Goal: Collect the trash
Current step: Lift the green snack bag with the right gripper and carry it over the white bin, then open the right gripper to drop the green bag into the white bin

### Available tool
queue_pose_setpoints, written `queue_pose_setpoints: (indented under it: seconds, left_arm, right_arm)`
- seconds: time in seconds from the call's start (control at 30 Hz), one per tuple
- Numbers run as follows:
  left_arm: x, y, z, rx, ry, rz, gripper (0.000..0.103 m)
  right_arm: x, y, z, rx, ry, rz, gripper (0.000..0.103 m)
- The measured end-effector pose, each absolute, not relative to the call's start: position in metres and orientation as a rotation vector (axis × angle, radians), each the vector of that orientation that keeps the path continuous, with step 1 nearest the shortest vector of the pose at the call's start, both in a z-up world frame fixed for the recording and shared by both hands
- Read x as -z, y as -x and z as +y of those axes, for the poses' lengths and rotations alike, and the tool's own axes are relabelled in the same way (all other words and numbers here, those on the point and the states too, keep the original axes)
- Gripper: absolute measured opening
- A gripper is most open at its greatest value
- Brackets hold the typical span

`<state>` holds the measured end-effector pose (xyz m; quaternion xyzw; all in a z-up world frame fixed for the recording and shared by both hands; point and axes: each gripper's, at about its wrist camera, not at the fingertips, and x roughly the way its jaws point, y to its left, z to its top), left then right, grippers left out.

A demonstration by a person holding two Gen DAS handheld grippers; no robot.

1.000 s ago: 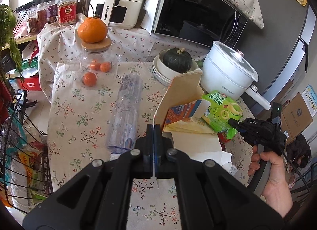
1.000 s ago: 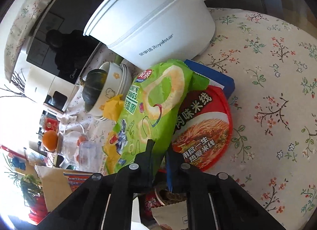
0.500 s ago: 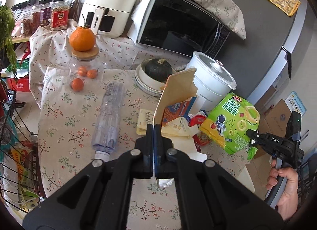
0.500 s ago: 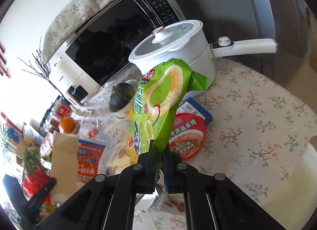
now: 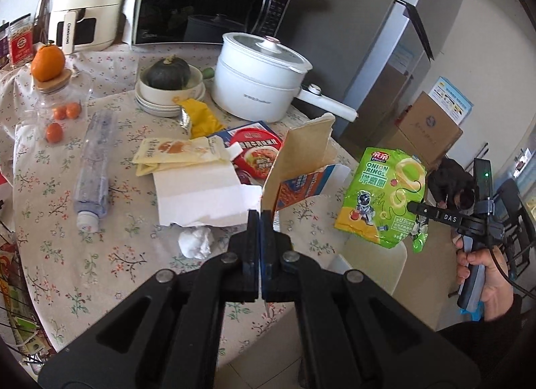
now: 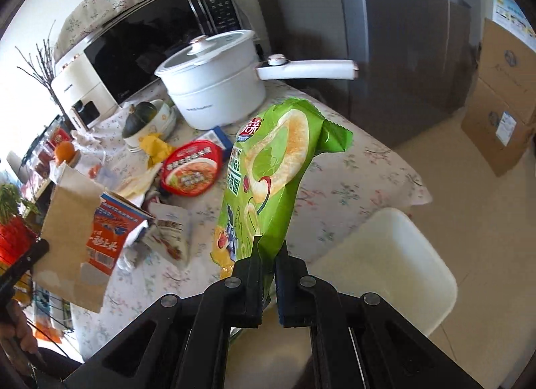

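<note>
Right wrist view, right gripper (image 6: 267, 248) pinching green snack bag (image 6: 274, 181), off table edge

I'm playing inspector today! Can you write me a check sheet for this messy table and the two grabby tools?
Surface: round table under a flowered cloth.
Job's things: green onion ring bag lifted clear of the table; crumpled tissue, plastic bottle lying flat, noodle bowl lid.
Clutter: white pot, squash in a bowl, torn brown bag.
Tools: right tool pinches the bag; left tool shut on the torn brown bag's edge.
Cables: black cable by the right hand.
Surroundings: microwave, white stool.
</note>
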<state>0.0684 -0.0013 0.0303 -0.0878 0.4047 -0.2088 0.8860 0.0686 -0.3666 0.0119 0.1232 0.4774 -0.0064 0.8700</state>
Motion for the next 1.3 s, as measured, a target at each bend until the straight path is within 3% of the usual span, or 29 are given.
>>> queue_pose_setpoints:
  seconds: [0.53,0.63,0.67,0.7,1.3]
  left_arm:
    - [-0.008,-0.057,-0.117,0.563,0.059,0.955,0.000]
    - [-0.005,-0.059,-0.146,0.590,0.024,0.970,0.001]
    - [-0.004,-0.059,-0.157,0.599,0.008,0.976,0.000]
    - [-0.003,-0.061,-0.168,0.606,-0.007,0.983,0.001]
    - [0.060,-0.098,-0.295,0.655,-0.021,1.174,0.001]
  right_arm:
    - [0.086,-0.044,-0.460,0.270,-0.239,1.305,0.009]
    - [0.090,-0.041,-0.467,0.257,-0.312,1.325,0.031]
    - [0.088,-0.041,-0.467,0.255,-0.328,1.317,0.045]
    - [0.084,-0.039,-0.468,0.253,-0.332,1.305,0.053]
    - [0.058,-0.012,-0.488,0.309,-0.296,1.242,0.057]
